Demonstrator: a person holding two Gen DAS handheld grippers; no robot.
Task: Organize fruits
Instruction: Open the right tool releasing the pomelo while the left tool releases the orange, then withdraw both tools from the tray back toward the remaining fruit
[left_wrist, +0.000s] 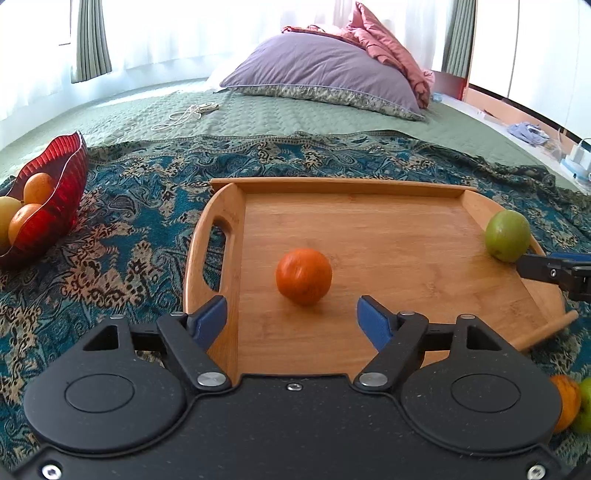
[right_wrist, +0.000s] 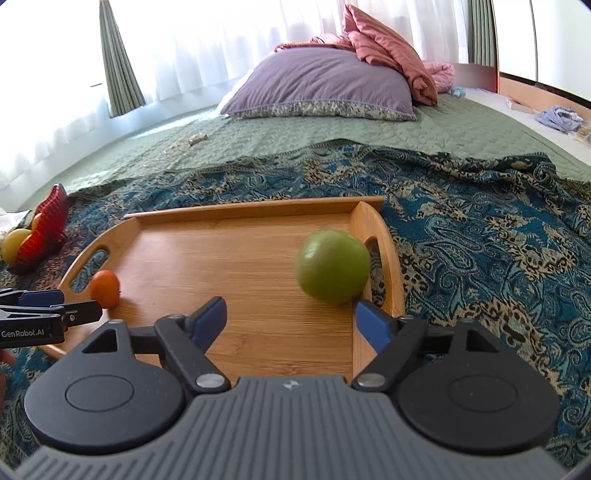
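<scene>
Left tool (left_wrist: 291, 314) was spread wide, gripping nothing, with its 2 blue pads over the near part of the wooden tray (left_wrist: 369, 221). An orange fruit (left_wrist: 303, 275) sat on the tray floor just ahead of the gap between the pads, touching neither one. Right tool (right_wrist: 290, 315) was likewise spread and empty, over the near right part of the tray (right_wrist: 221, 251). A green fruit (right_wrist: 332, 266) lay just ahead of it, close to its right pad and against the tray's right handle side; contact with that pad could not be judged.

From the left wrist view, the green fruit (left_wrist: 507, 235) sat at the tray's right edge with the tip of the right tool (left_wrist: 554, 271) just beside it. From the right wrist view, the orange fruit (right_wrist: 105, 283) sat near the tray's left handle, with the left tool (right_wrist: 44, 310) just in front of it.

A red bowl (left_wrist: 55, 192) stood well to the left of the tray on a patterned blue cloth (left_wrist: 140, 236), holding 2 orange fruits and 1 yellow one. At the lower right edge of the left wrist view, 1 more orange fruit (left_wrist: 569, 400) and 1 more green fruit (left_wrist: 585, 406) lay on the cloth, outside the tray, touching each other.

The cloth covered a green quilted bed (right_wrist: 295, 140). A purple pillow (right_wrist: 325, 81) lay at the far end.
</scene>
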